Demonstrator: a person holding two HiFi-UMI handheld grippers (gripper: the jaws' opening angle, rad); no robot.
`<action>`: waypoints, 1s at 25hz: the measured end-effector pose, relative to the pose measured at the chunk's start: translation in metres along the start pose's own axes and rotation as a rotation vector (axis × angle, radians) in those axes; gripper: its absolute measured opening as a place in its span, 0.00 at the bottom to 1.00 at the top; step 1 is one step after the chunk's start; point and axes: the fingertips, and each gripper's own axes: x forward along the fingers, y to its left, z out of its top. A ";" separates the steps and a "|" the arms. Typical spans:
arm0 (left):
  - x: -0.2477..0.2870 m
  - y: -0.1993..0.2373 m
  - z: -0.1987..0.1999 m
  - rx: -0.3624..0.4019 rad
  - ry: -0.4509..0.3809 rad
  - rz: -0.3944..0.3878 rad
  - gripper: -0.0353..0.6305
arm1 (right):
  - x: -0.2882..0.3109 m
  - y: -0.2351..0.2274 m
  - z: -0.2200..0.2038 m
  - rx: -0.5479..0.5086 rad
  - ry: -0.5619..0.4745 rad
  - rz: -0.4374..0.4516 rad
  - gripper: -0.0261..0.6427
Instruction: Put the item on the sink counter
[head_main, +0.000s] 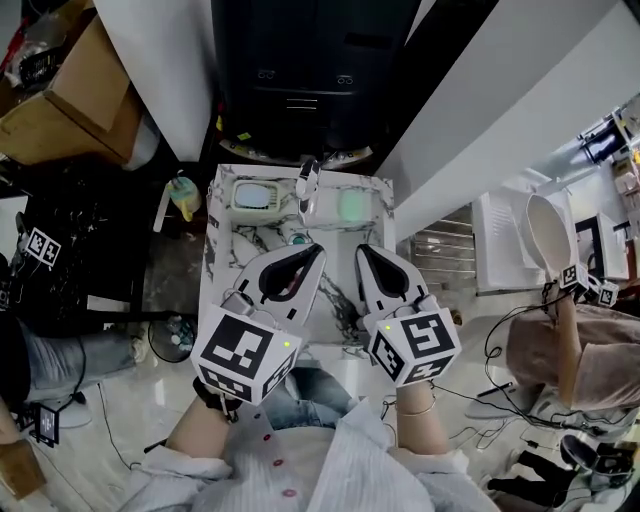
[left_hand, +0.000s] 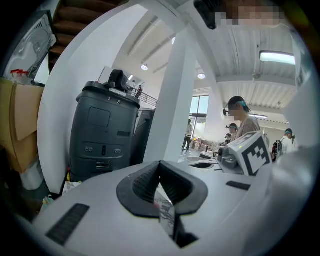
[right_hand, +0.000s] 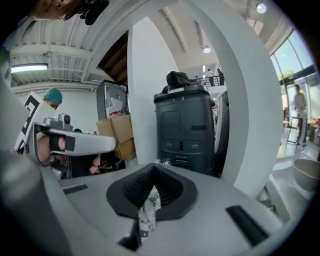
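From above, my left tongs (head_main: 316, 252) and right tongs (head_main: 363, 252) hover over the marbled tabletop (head_main: 225, 250), where a pale green block (head_main: 352, 205), probably the item, lies beside the faucet (head_main: 307, 183). The left gripper view, then the right, shows each pair pinched together on nothing. The block looks light, perhaps slick, so I'd grip it across its middle.

L tongs (left_hand: 160, 169) closed, dark grey unit (left_hand: 102, 132) behind.
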 end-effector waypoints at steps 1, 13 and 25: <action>0.002 0.001 -0.003 -0.003 0.004 0.000 0.08 | 0.003 -0.003 -0.001 0.000 0.002 -0.001 0.06; 0.037 0.021 -0.042 -0.035 0.083 0.011 0.08 | 0.056 -0.040 -0.034 0.018 0.073 -0.010 0.06; 0.062 0.043 -0.075 -0.044 0.147 0.026 0.08 | 0.115 -0.082 -0.091 0.036 0.150 -0.028 0.06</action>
